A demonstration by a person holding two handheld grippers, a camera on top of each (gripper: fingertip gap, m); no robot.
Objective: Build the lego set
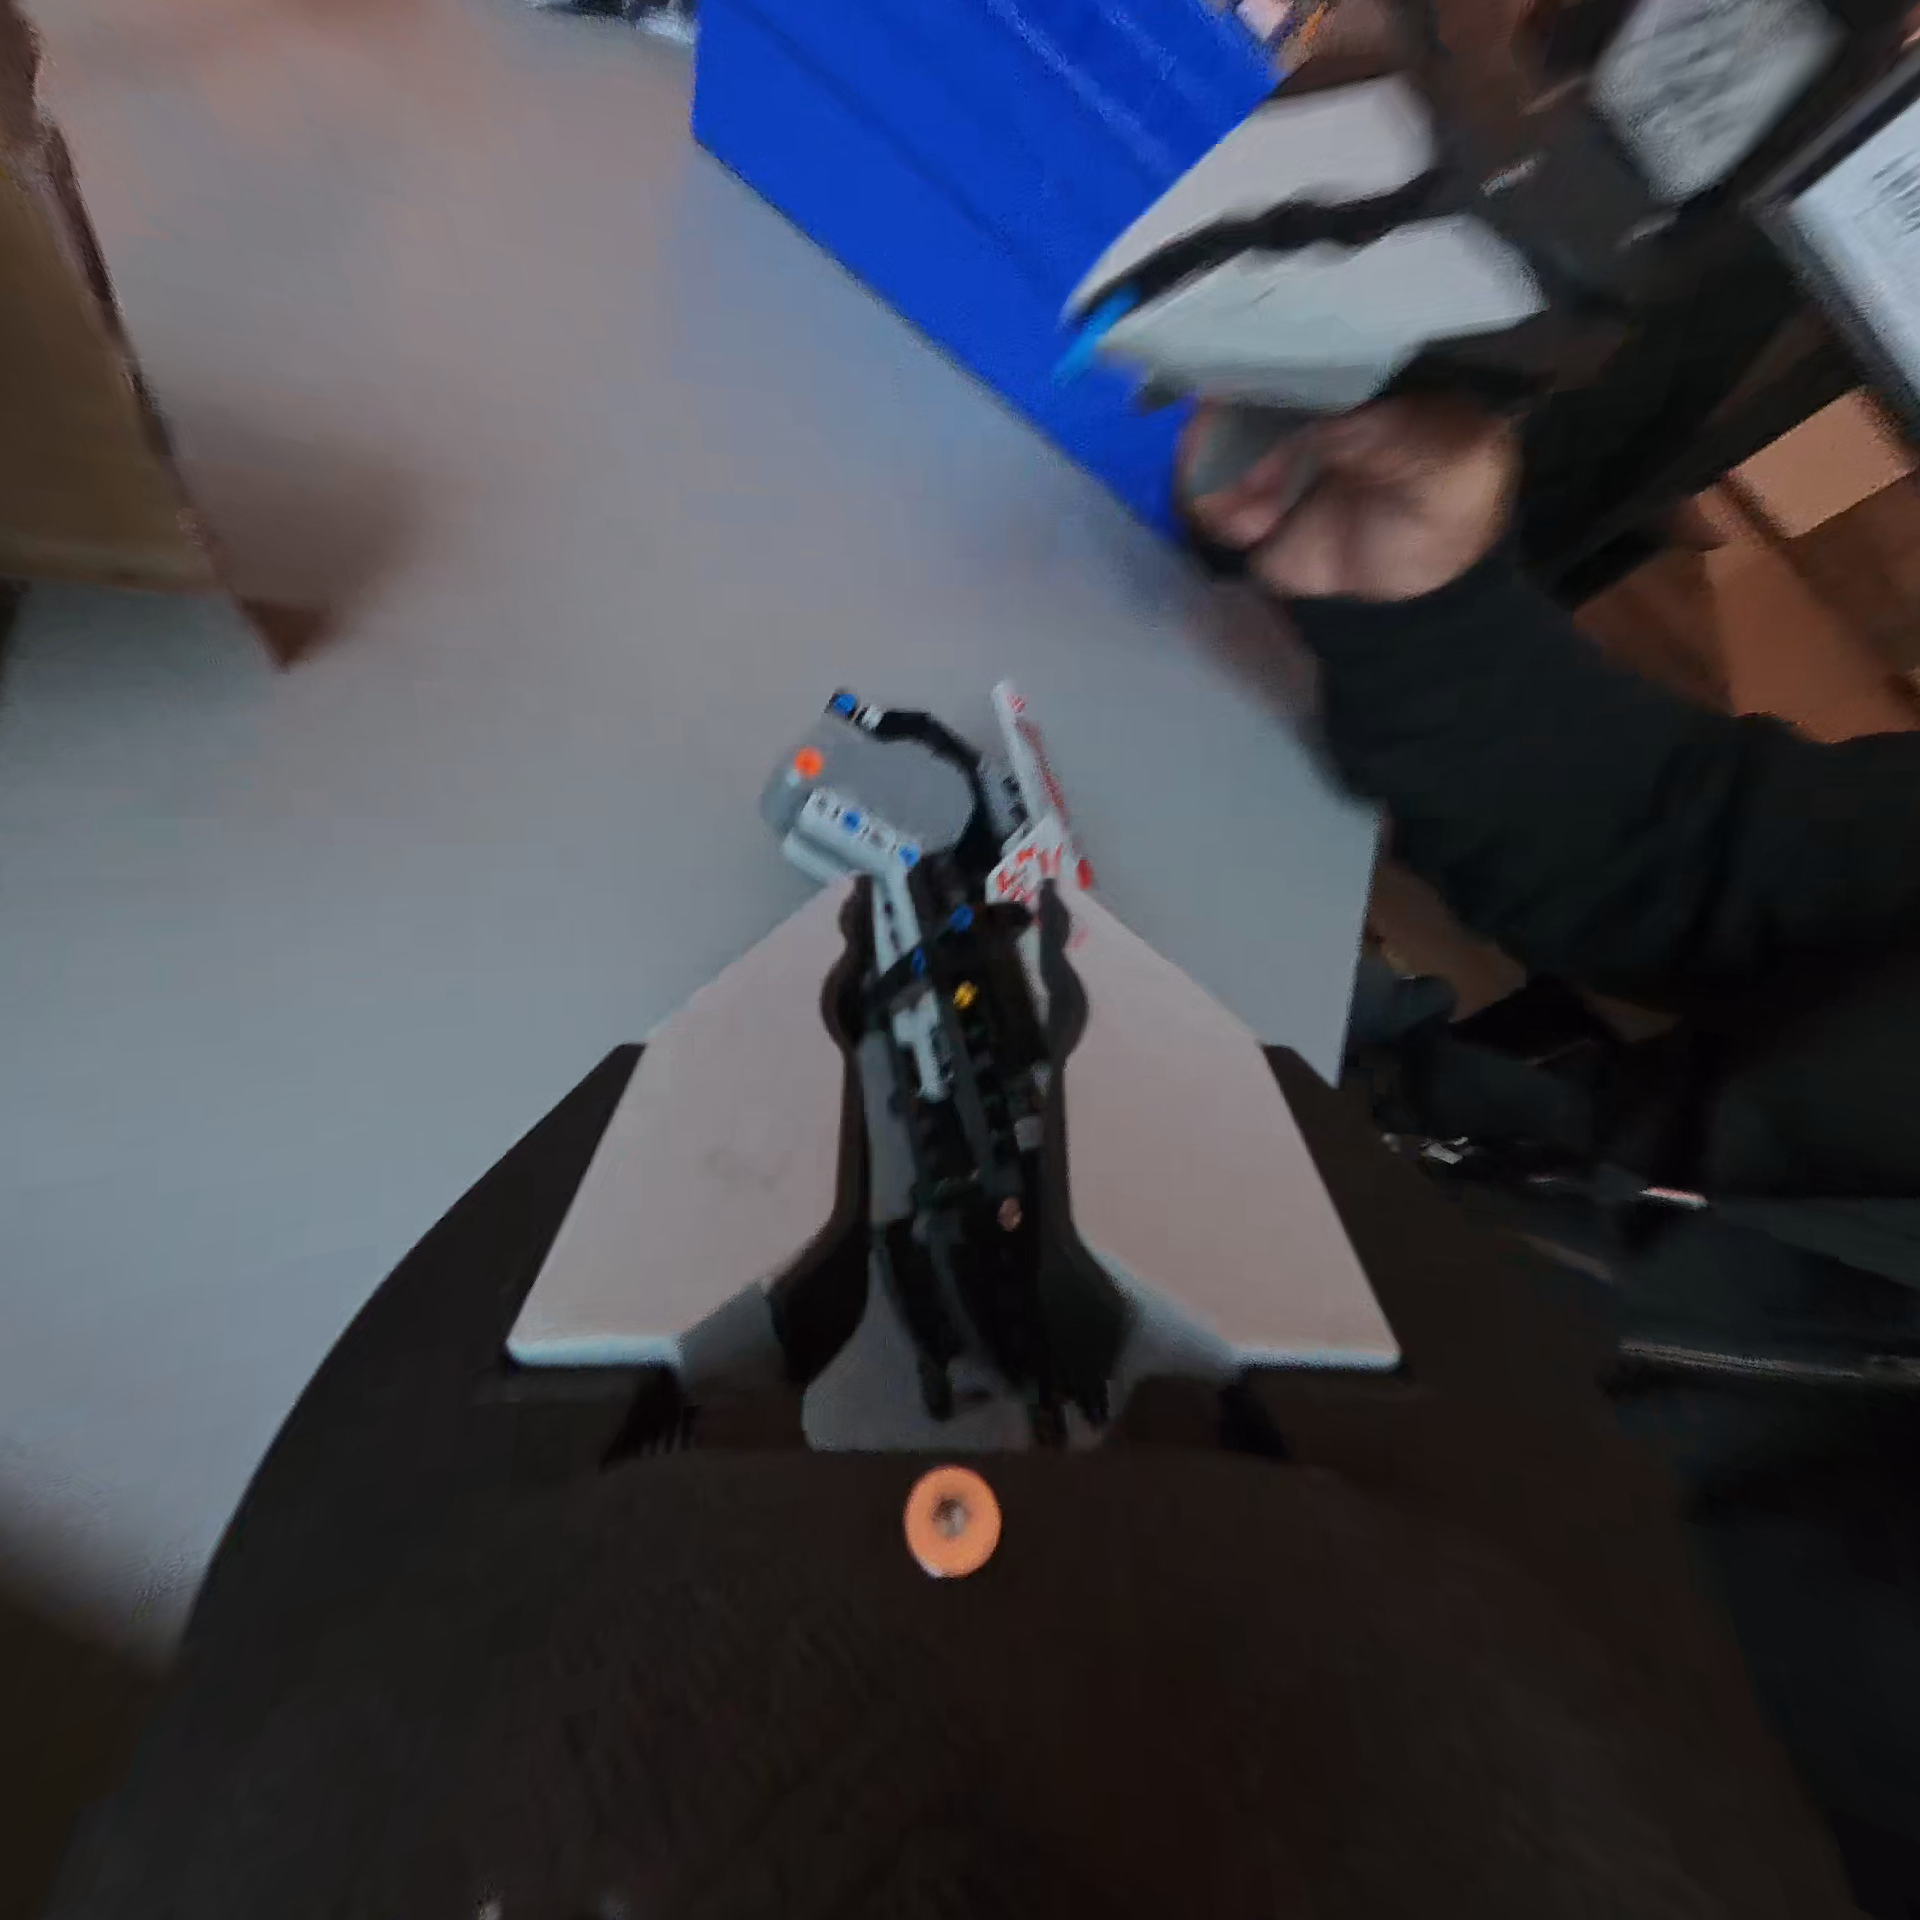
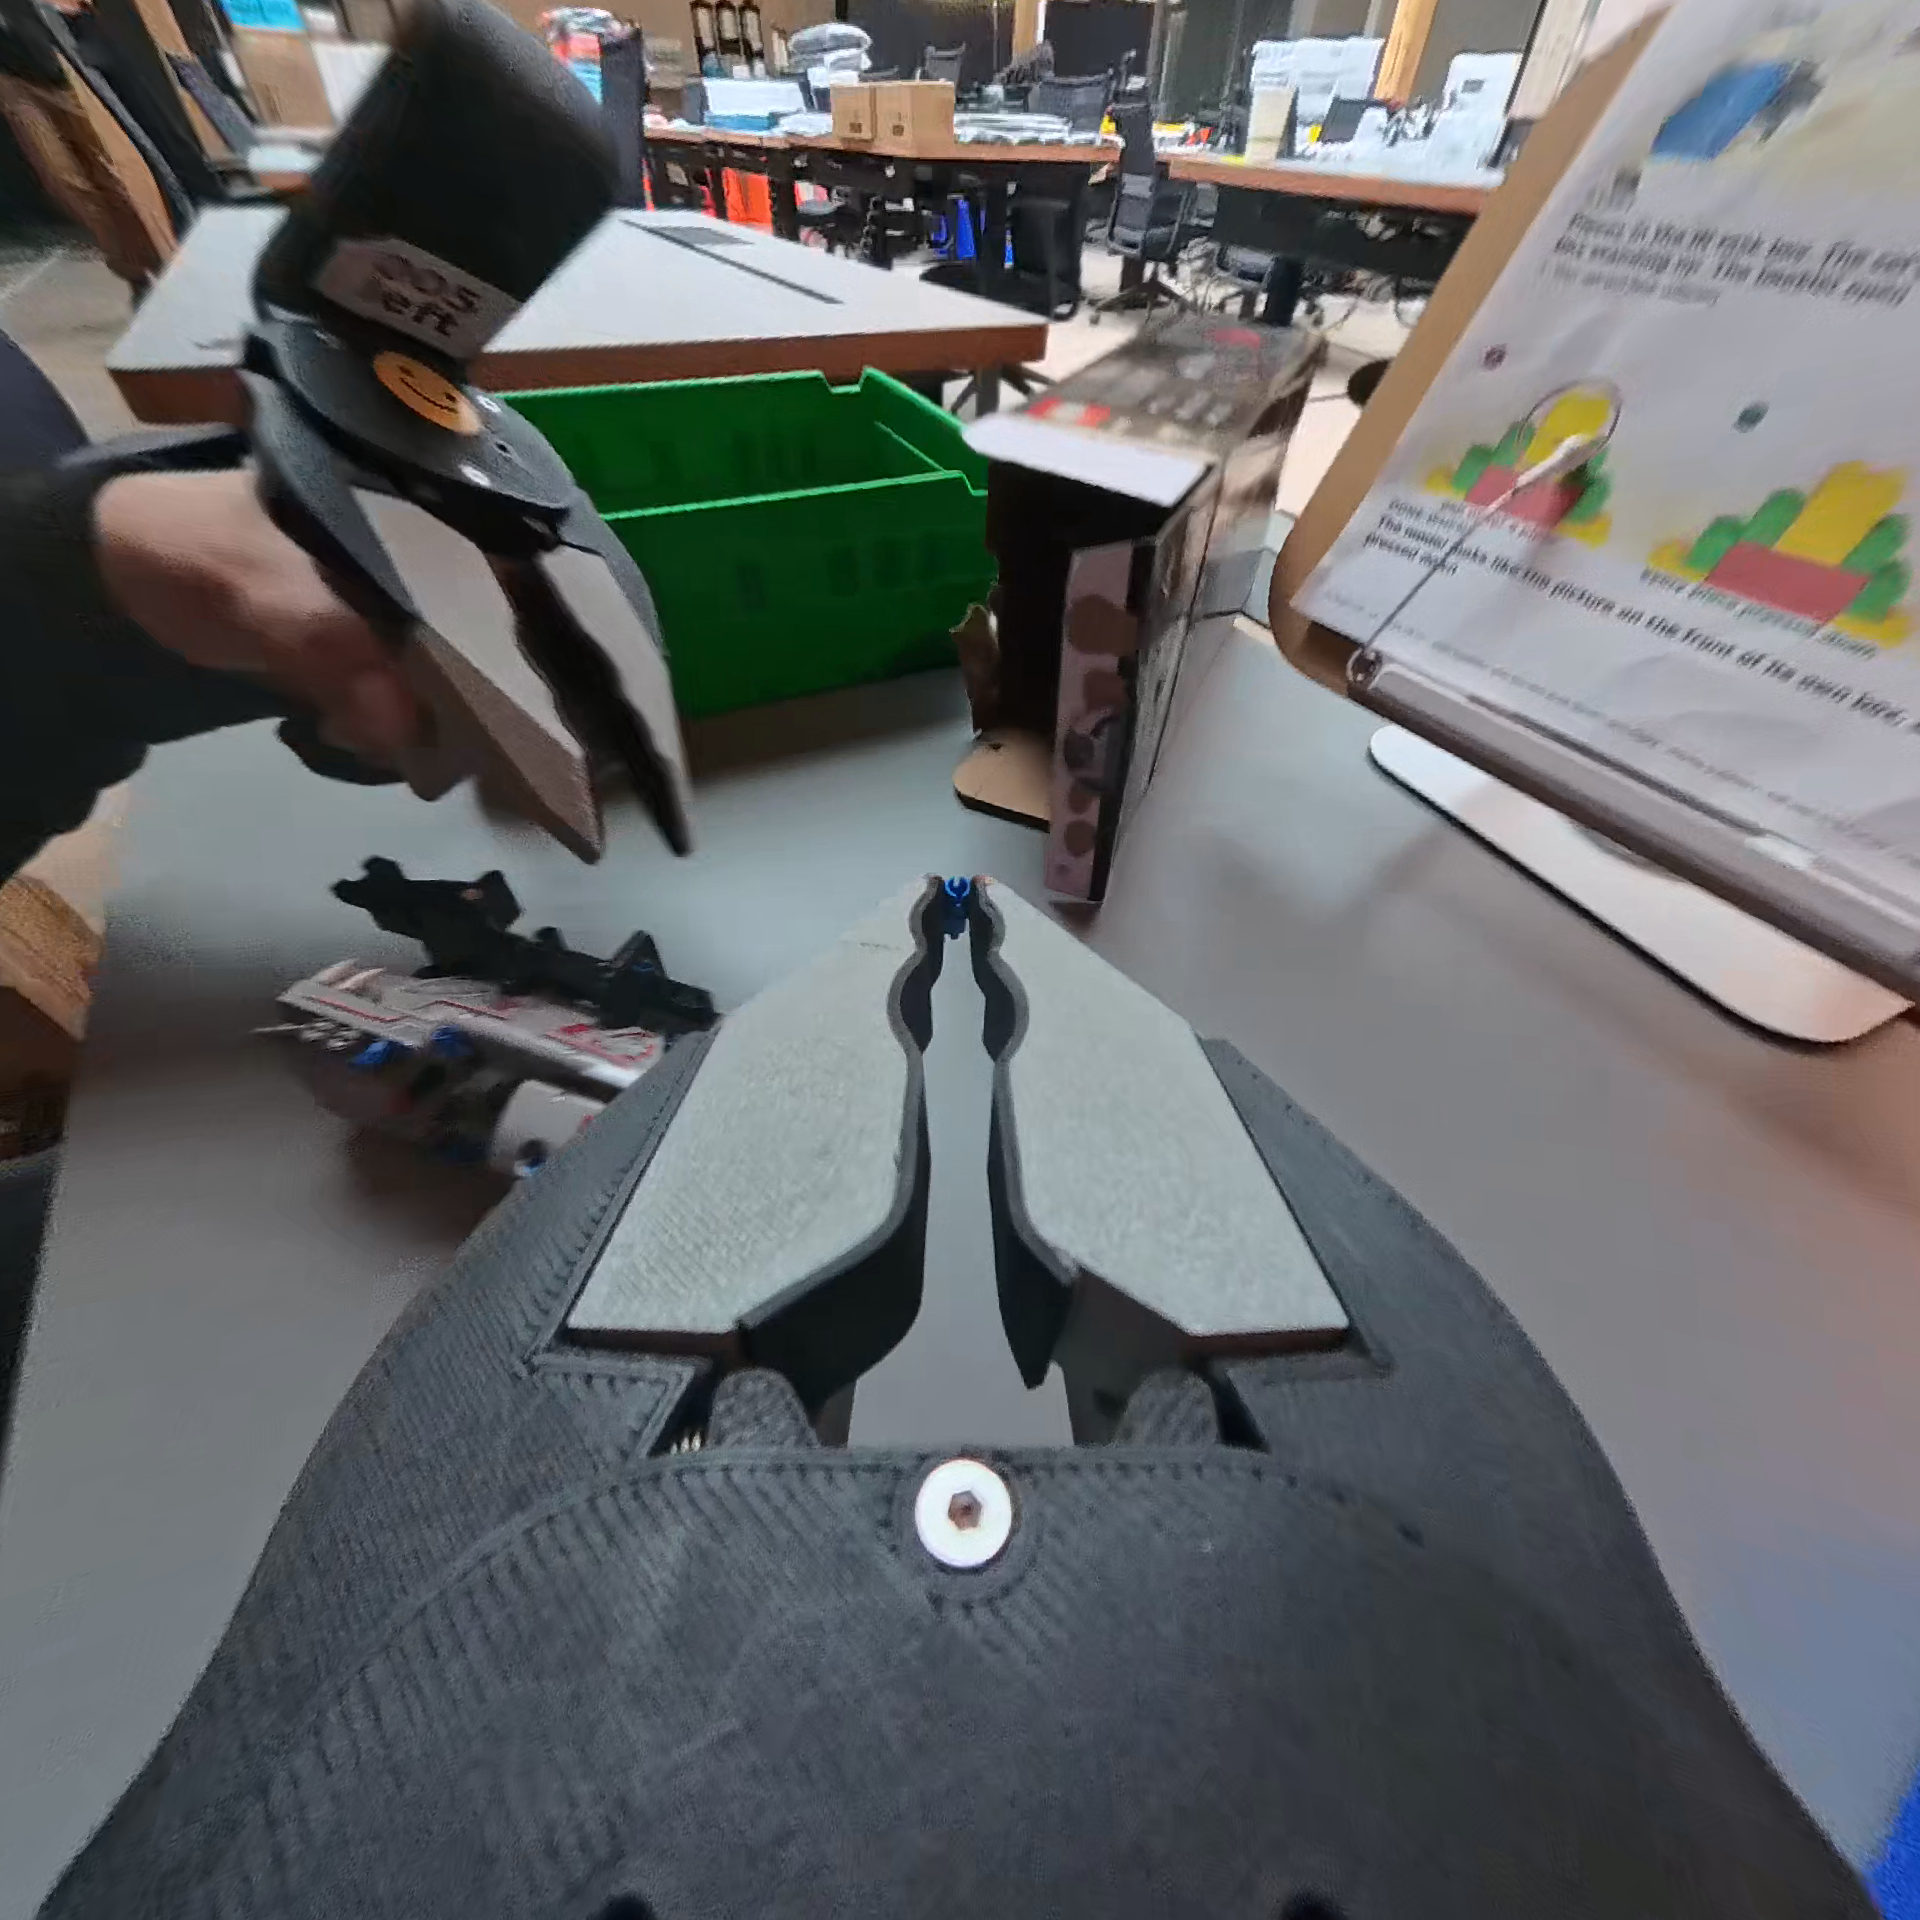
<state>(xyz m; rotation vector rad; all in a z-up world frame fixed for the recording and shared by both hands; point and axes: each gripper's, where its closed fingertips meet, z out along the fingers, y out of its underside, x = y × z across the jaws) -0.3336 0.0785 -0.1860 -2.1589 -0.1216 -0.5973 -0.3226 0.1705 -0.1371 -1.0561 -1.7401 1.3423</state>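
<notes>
Our right tongs (image 2: 958,902) pinched a small blue pin (image 2: 954,896) at their tips. The half-built model (image 2: 499,1013) lay on the bench (image 2: 1299,1091), with our left tongs (image 2: 634,831) hovering slightly spread above it. Next, we judged, came seating the pin in a hole.

Light: even, diffuse indoor daylight; soft shadows on the grey surface (image 2: 1351,1039).
Blur: left wrist view heavily motion-smeared.
Distortion: wide-angle bending at the edges.
</notes>
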